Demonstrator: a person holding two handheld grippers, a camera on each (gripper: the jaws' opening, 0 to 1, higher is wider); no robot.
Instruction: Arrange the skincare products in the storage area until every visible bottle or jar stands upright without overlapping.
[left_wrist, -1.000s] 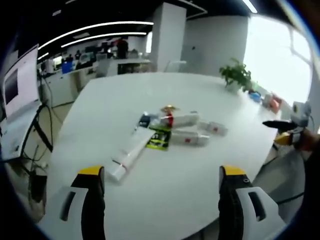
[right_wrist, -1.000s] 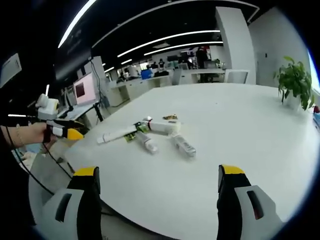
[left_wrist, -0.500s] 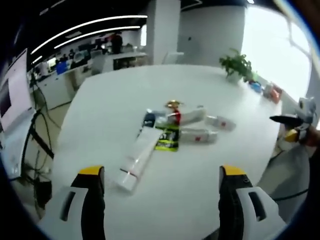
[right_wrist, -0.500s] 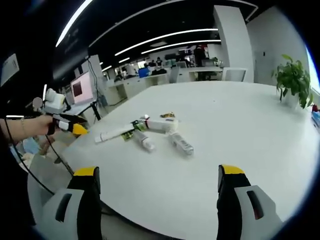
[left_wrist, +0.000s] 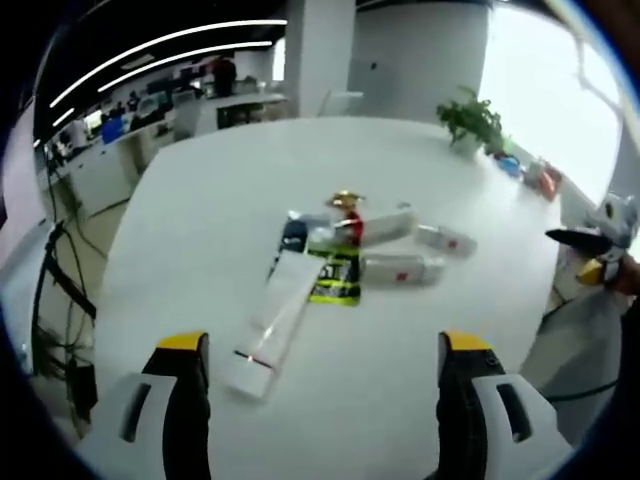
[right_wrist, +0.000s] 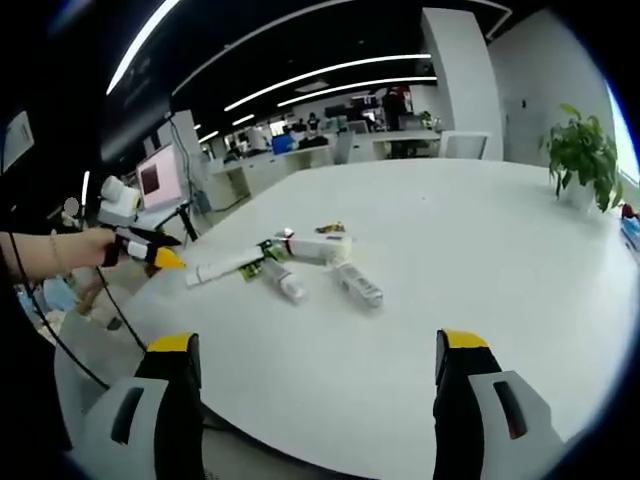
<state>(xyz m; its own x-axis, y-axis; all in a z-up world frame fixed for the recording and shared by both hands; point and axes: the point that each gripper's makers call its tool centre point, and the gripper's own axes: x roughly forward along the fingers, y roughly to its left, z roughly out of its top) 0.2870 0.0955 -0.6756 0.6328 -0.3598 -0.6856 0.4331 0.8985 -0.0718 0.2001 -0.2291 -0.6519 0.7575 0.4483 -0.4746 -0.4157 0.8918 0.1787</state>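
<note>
Open-plan office space with strip lights overhead surrounds a large white table (left_wrist: 200, 210), on which a potted plant (left_wrist: 472, 125) stands at the far right edge. Skincare products are clustered flat near the table's middle, none upright.

In the left gripper view, a long white tube (left_wrist: 272, 322) is seen lying with its long axis running from near left to far right, its near end closest to the camera. Beside its far end a green-and-black sachet (left_wrist: 337, 279) lies flat. To the right, a white bottle (left_wrist: 403, 268) rests on its side, long axis running left to right, and a smaller white bottle (left_wrist: 444, 240) lies just beyond it. A white tube with a red band (left_wrist: 375, 226) lies behind these, also left to right, near a dark-capped item (left_wrist: 294, 234).

The left gripper (left_wrist: 320, 352) is held above the near table edge, jaws spread wide, nothing between them. The right gripper (right_wrist: 316, 352) is likewise held wide apart and empty, well short of the products.
</note>
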